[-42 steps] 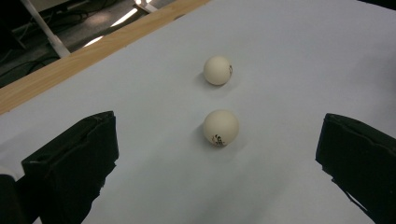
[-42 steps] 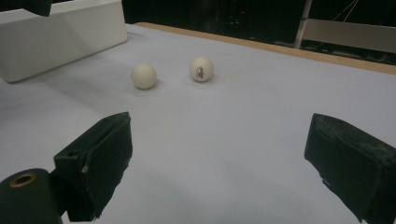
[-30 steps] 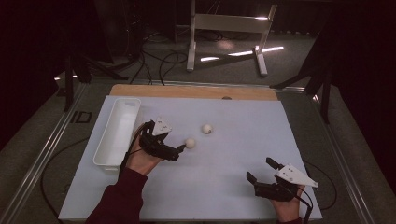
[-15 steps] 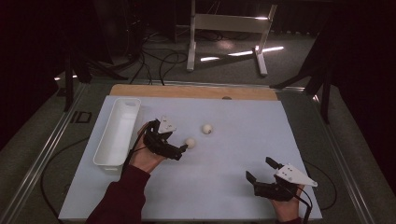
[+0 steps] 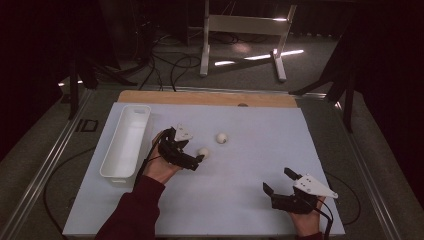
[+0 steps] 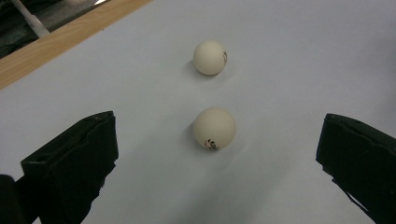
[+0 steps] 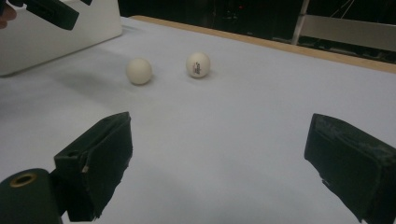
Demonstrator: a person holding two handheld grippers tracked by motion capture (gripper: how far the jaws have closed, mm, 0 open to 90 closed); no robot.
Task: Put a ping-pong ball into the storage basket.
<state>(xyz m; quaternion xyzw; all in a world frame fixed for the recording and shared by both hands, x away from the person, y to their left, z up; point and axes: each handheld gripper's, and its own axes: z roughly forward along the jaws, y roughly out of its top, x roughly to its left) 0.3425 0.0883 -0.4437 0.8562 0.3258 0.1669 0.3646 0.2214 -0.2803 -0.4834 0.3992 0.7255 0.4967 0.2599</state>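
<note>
Reach step: left gripper (image 5: 199,159), jaws wide apart, lines up on near ball (image 5: 203,152), just right of white bin (image 5: 125,142); second ball (image 5: 221,137) sits just beyond it. Next: advance, close. Right gripper (image 5: 278,182) idle, jaws apart, well apart from bin.

You have two cream ping-pong balls resting apart on the pale worktop, the near ball (image 6: 214,129) showing dark print, the far ball (image 6: 210,57) beyond it
</note>
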